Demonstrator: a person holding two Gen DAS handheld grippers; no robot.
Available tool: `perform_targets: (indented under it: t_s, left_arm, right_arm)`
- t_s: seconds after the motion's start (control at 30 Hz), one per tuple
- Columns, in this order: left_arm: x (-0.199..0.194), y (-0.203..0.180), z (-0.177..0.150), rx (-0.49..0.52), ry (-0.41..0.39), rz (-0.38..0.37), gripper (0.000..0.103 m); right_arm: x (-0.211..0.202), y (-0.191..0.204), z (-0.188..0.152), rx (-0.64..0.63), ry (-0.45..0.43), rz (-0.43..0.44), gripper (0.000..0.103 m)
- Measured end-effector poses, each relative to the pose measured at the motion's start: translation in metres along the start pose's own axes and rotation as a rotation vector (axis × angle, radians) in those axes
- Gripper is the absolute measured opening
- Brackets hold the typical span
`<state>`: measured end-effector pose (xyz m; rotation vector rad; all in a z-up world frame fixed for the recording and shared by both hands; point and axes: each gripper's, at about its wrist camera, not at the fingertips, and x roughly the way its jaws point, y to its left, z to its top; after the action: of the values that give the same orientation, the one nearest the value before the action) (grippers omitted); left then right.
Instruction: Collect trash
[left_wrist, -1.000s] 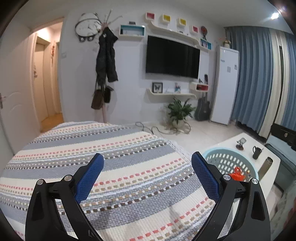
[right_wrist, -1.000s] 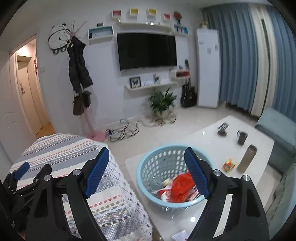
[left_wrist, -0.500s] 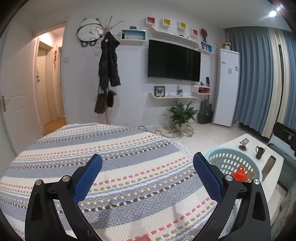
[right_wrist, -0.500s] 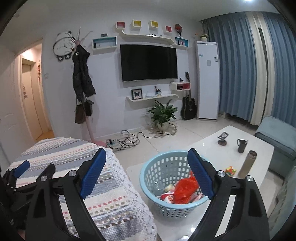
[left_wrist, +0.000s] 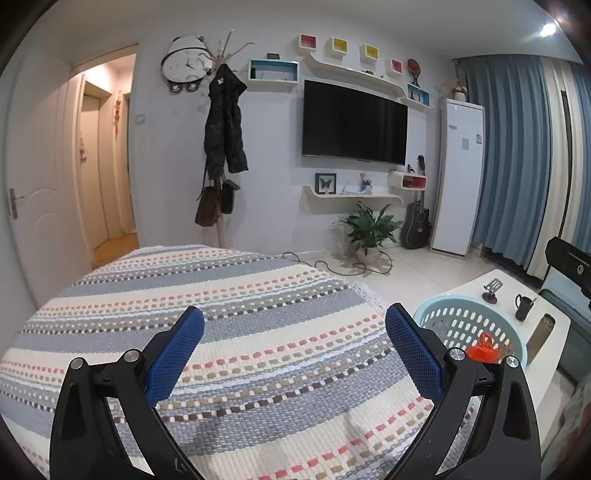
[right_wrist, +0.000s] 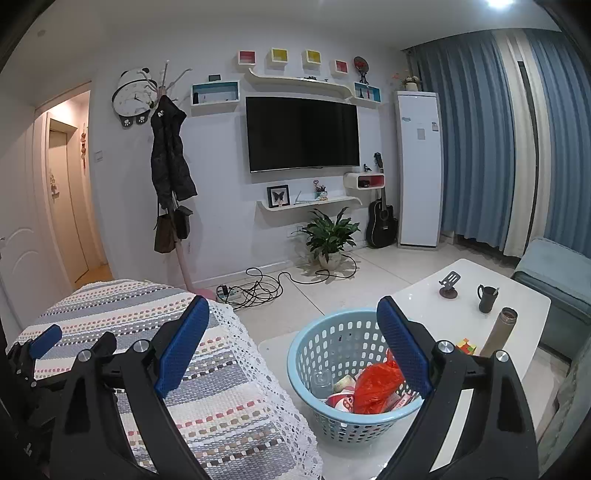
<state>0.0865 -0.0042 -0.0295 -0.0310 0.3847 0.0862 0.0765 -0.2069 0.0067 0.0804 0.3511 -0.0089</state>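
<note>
Trash fills the bottom of a light-blue perforated basket (right_wrist: 351, 369) on a white coffee table (right_wrist: 436, 314): a crumpled red plastic bag (right_wrist: 376, 384), a clear cup and several printed wrappers lie together inside. In the left wrist view the same basket (left_wrist: 469, 325) shows just past the right fingertip, the red bag's (left_wrist: 484, 349) knot rising above the rim.

Both tongs are spread wide and grip nothing. The left gripper (left_wrist: 295, 347) hangs over a striped woven cover (left_wrist: 258, 332), its blue pads (left_wrist: 173, 354) clear of the fabric with bare cloth showing between them. The right gripper (right_wrist: 291, 350) is poised between the lace-edged corner of that striped cover (right_wrist: 221, 387) and the basket; its right pad overlaps the basket's rim in the picture, though whether they touch cannot be told. The left gripper's (right_wrist: 33, 350) frame shows at the far left of the right wrist view.

Farther along the table stand a phone holder (right_wrist: 448, 286), a dark mug (right_wrist: 487, 297), a metal flask (right_wrist: 498, 332) and a colour cube (right_wrist: 466, 347). Behind, a wall-mounted television (right_wrist: 303, 136), a potted plant (right_wrist: 328, 236), a black guitar (right_wrist: 382, 218) and blue curtains (right_wrist: 476, 140) line the room.
</note>
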Motion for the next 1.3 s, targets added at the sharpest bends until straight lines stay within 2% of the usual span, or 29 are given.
perform_targets:
  t_s: [0.83,1.3]
  left_arm:
    - [0.005,0.01,-0.001,-0.049,0.031,0.03,0.095]
    - [0.0,0.008,-0.002,-0.042,0.027,0.027,0.095]
  right_arm:
    - [0.008,0.001,-0.005,-0.002,0.028,-0.005,0.09]
    - [0.011,0.004,-0.008,-0.009,0.041,-0.003,0.09]
